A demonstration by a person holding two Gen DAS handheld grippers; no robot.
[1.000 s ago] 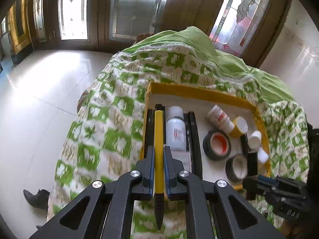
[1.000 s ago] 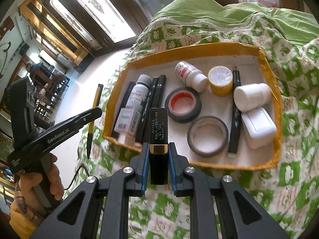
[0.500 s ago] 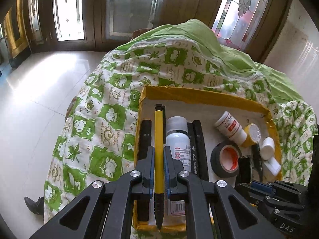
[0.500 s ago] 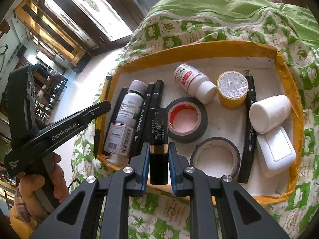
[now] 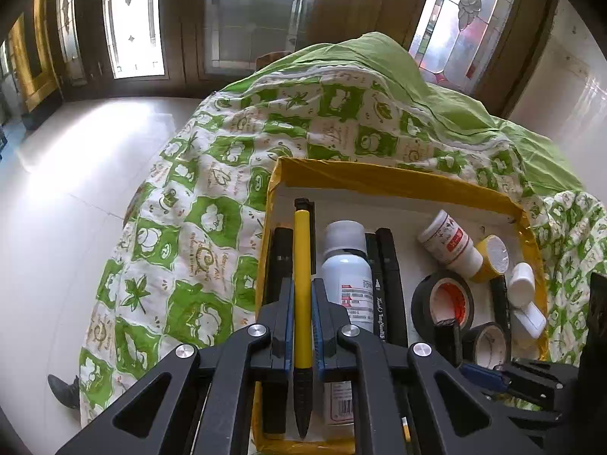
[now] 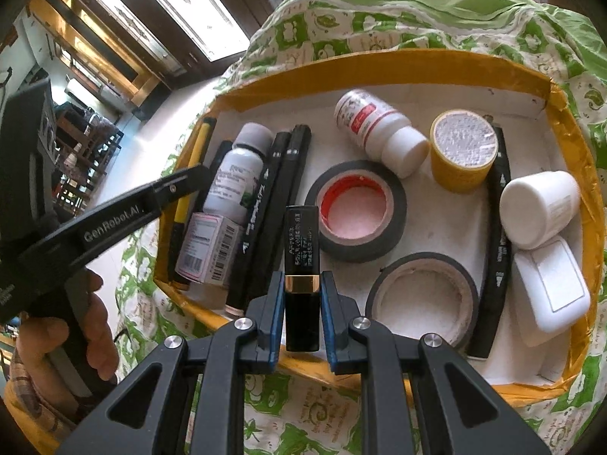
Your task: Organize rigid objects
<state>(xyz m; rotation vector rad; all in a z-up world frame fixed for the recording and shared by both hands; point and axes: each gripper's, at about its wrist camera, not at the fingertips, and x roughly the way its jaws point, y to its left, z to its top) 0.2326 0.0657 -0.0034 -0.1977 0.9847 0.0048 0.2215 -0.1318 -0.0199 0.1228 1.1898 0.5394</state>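
Observation:
My left gripper (image 5: 302, 295) is shut on a yellow pen (image 5: 302, 265) with a black tip. It holds the pen over the left end of the yellow-rimmed tray (image 5: 379, 178), between a black marker (image 5: 280, 261) and a white bottle (image 5: 347, 265). My right gripper (image 6: 301, 295) is shut on a black lipstick tube (image 6: 301, 250) with a gold band. It holds the tube over the tray's near edge (image 6: 379, 64), between two black markers (image 6: 273, 197) and a black tape roll (image 6: 356, 208). The left gripper also shows in the right wrist view (image 6: 182, 185).
The tray also holds a red-labelled pill bottle (image 6: 375, 129), a yellow tape roll (image 6: 463, 151), a second black tape roll (image 6: 421, 299), a white jar (image 6: 538, 208), a white case (image 6: 550, 288), a marker (image 6: 497, 246). The tray sits on a green patterned quilt (image 5: 212, 204). Tiled floor lies left.
Both grippers have moved forward over the tray with their objects. The yellow pen has come down into the tray's left end; the lipstick tube is closer to the markers and tape.

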